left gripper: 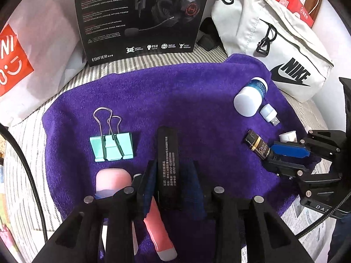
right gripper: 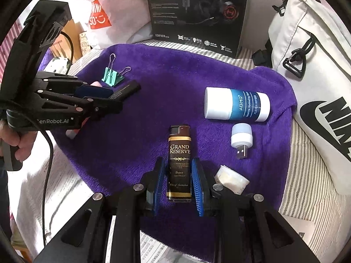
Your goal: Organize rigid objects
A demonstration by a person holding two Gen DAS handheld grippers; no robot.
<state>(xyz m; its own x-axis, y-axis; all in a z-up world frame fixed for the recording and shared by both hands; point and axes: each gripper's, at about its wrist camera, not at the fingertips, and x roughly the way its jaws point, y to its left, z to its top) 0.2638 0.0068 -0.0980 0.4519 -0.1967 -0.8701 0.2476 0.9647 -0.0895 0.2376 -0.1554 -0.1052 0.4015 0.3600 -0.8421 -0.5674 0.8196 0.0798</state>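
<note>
Both grippers are down on the purple towel [left gripper: 175, 92] now. The left gripper [left gripper: 174, 175] has a black bar [left gripper: 167, 162] between its fingers; one pad presses its left side, but there's a gap on the right, so I can't call it pinched or loose. The bar points away from the camera, its far end out over the towel. A pink tube [left gripper: 158, 223] lies under the gripper, and the green binder clip [left gripper: 111, 145] sits just beside it to the left, wire handles pointing away.

Over on the right, the right gripper [right gripper: 178, 184] straddles the lighter [right gripper: 179, 164], blue pads [right gripper: 198, 188] close on either side, and whether they're actually squeezing it I cannot tell. The lighter lies flat near the towel's near edge.

Beyond it, the white-and-blue balm stick [right gripper: 237, 106] lies on its side, the little USB light [right gripper: 240, 140] just beside it, and a small white cup [right gripper: 231, 180] sits by the right finger.
</note>
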